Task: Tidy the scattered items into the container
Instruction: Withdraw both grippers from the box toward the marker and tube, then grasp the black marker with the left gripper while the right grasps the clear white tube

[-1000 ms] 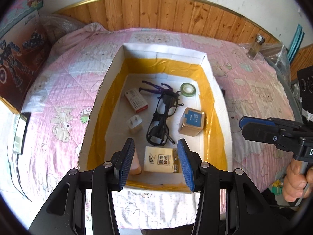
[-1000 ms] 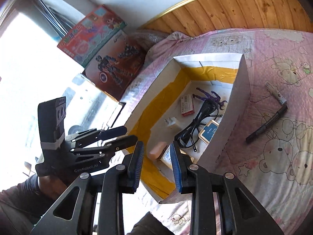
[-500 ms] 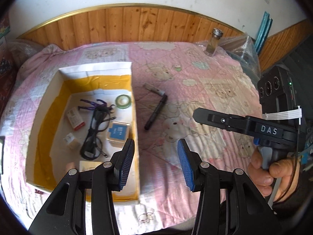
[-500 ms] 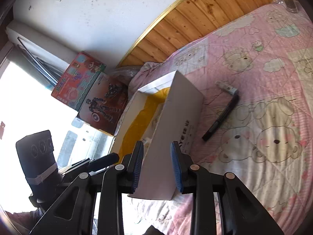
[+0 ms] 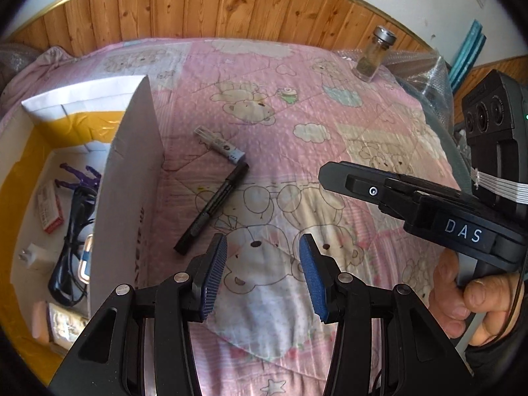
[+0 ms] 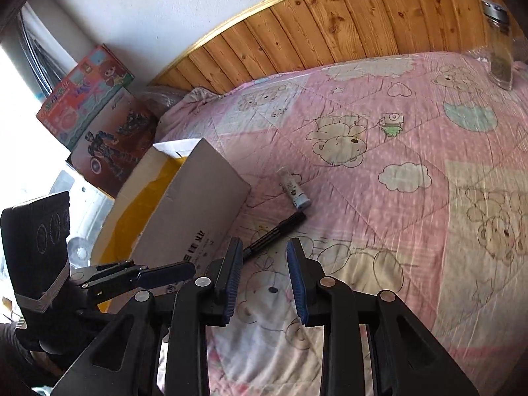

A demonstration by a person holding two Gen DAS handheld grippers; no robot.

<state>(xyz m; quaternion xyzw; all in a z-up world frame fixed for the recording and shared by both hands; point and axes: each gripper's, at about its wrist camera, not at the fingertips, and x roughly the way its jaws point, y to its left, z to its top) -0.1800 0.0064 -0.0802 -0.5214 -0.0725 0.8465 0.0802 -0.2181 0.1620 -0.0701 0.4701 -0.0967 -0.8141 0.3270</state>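
Note:
A black pen [image 5: 213,207] lies on the pink quilt just right of the cardboard box [image 5: 127,198], with a small grey and white tube [image 5: 219,145] at its far end. The pen [image 6: 275,236] and the tube [image 6: 294,188] also show in the right wrist view, beside the box [image 6: 194,204]. The box holds black glasses [image 5: 71,231], a purple figure [image 5: 79,175], a red and white packet [image 5: 49,211] and a white charger [image 5: 33,255]. My left gripper [image 5: 262,275] is open and empty, just short of the pen. My right gripper [image 6: 264,280] is open and empty over the quilt.
A glass jar [image 5: 374,54] with a metal lid stands at the far right of the bed, next to bubble wrap [image 5: 419,72]. A wooden headboard [image 5: 198,6] runs behind. Toy boxes [image 6: 95,115] lean at the bed's left side.
Both grippers have swung right, from above the box's inside to over the quilt by the pen and tube. Both stayed open and empty.

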